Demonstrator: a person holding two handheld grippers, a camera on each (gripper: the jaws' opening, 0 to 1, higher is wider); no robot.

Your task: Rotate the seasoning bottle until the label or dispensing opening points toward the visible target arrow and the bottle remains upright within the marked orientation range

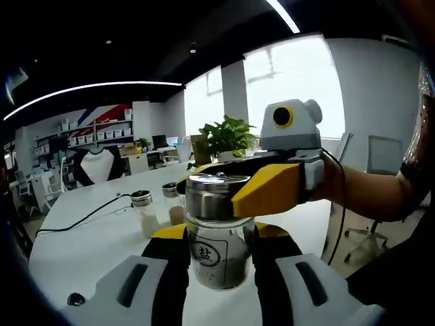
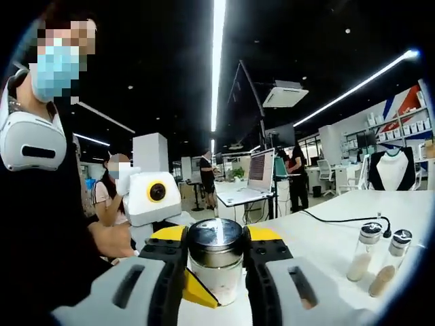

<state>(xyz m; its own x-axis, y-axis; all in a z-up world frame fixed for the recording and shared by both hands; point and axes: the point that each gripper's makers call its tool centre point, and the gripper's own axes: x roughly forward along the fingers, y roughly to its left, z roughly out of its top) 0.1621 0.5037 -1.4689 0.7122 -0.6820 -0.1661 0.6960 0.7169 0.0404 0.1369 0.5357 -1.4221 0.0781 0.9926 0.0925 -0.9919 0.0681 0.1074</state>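
Bottle (image 1: pixel 217 238) part-full of pale seasoning: left gripper (image 1: pixel 221 261) clamps glass, right gripper (image 2: pixel 215 261) clamps cap.

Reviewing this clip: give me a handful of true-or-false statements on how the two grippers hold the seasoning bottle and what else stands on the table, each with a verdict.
1. The left gripper has its jaws on the glass body of the seasoning bottle. True.
2. The right gripper hangs well clear of the bottle. False: its jaws sit on either side of the metal cap.
3. The bottle is lying on its side. False: it stands upright, cap up.
4. Two small shakers stand on the white table beyond the bottle. True.
5. A black cable runs across the table. True.
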